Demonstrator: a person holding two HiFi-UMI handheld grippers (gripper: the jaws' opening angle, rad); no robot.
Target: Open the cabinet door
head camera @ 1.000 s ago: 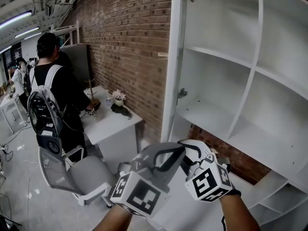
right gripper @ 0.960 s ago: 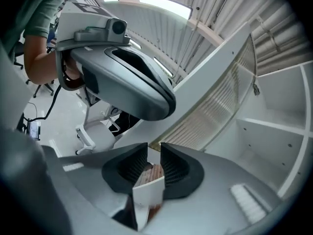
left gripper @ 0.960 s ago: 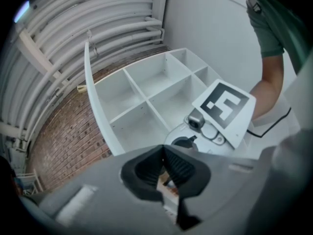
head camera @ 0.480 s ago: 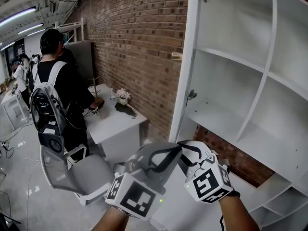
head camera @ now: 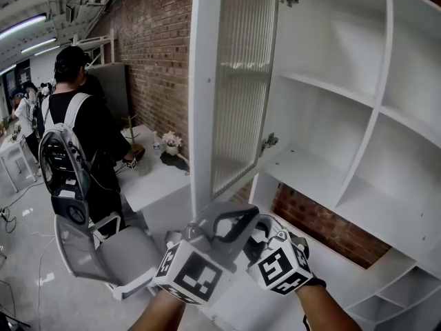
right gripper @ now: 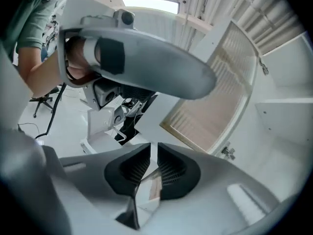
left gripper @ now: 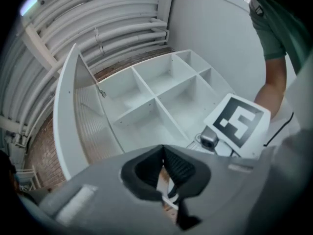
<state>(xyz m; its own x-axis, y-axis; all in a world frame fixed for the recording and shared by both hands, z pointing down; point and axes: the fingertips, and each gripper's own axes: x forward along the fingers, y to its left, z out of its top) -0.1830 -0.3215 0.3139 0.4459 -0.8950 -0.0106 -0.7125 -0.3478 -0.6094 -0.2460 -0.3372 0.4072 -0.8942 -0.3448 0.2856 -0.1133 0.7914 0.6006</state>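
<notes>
no readable text, labels or numbers

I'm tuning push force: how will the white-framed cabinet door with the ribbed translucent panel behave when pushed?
The white-framed ribbed door likely swings rigidly as one piece on its metal hinges. Its slim frame suggests it is light; the panel, if glass, may be fragile.

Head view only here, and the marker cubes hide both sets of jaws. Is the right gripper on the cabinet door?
Observer: No. Its own view shows the right gripper with a narrow gap between closing jaws and nothing in it. The cabinet door stands apart, beyond them.
Operator: And the left one?
Observer: The left gripper has its jaw tips together with nothing between them, and it faces the open shelves.
</notes>
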